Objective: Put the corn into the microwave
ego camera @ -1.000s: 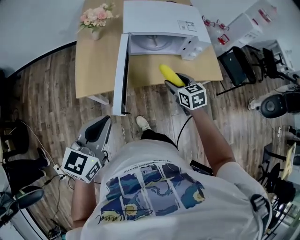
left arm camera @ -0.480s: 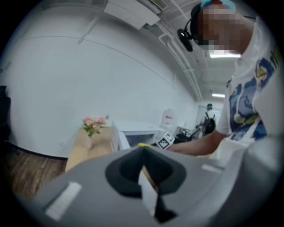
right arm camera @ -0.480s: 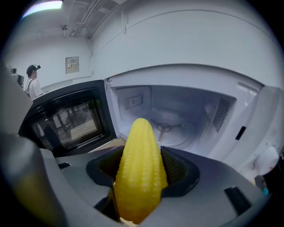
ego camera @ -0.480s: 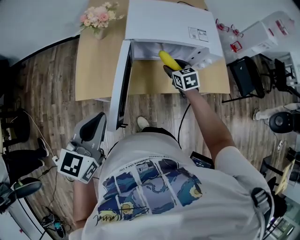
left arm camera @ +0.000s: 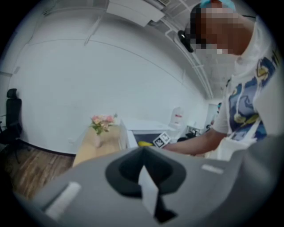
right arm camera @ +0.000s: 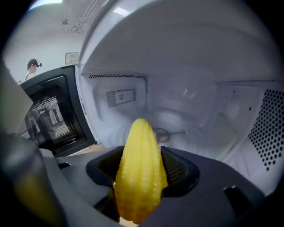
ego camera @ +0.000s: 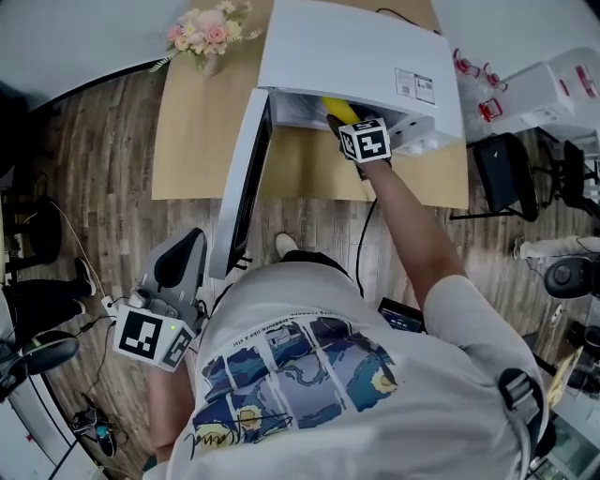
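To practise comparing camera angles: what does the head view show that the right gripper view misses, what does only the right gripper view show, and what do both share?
Only the head view: the white top of the microwave, the wooden table, the vase of flowers, the left gripper held low, and the person's arm.
Only the right gripper view: the microwave's inside, with its turntable and perforated side wall.
Both: the yellow corn clamped in the right gripper at the microwave's opening, and the open door.
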`<state>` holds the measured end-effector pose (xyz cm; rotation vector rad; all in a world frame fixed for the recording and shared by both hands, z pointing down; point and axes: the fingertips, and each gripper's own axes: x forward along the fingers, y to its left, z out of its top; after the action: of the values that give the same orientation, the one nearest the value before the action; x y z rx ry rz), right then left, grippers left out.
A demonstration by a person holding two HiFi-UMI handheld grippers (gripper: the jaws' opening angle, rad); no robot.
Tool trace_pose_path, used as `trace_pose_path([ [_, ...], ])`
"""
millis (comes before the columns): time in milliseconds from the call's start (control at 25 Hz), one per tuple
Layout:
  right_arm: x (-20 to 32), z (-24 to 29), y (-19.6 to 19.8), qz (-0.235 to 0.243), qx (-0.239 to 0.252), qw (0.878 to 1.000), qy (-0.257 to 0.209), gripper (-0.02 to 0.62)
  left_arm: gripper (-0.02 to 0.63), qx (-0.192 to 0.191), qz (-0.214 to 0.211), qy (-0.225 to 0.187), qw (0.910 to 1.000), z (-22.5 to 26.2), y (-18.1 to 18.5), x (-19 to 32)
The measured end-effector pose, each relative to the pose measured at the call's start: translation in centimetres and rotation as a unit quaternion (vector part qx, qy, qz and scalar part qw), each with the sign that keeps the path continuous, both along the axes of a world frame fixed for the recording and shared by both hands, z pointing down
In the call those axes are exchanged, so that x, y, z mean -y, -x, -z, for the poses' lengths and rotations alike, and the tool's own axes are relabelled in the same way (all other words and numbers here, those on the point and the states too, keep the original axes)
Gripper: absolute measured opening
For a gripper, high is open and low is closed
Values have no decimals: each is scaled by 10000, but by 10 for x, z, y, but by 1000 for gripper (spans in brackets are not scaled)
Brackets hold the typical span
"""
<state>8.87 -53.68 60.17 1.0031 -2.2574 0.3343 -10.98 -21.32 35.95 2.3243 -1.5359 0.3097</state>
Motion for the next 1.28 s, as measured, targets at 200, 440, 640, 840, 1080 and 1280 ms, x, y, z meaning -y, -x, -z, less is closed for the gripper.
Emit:
trace_pose_path([
  [200,21,-8,10,5,-76,9999,-102,256,8,26,170,93,9998,-4,1,3],
  [440,35,-16,17,25,-192,9997,-145,256,8,16,332,147,9993,-8,2,3],
  [640,40,-19,19,-6,-216,9997,-141,256,8,33,370,216,9991,-11,2,5],
  [840,41,-18,21,-16,-168,9997,-181,256,8,18,356,220,9991,-11,2,8],
  [1080,41,-19,19,21,-163,9996,-235,256,8,-2,338,262,9991,-15,3,8],
  [1280,38,-12,14,-57,-37,9995,-313,258,8,-12,300,254,9992,-14,5,2],
])
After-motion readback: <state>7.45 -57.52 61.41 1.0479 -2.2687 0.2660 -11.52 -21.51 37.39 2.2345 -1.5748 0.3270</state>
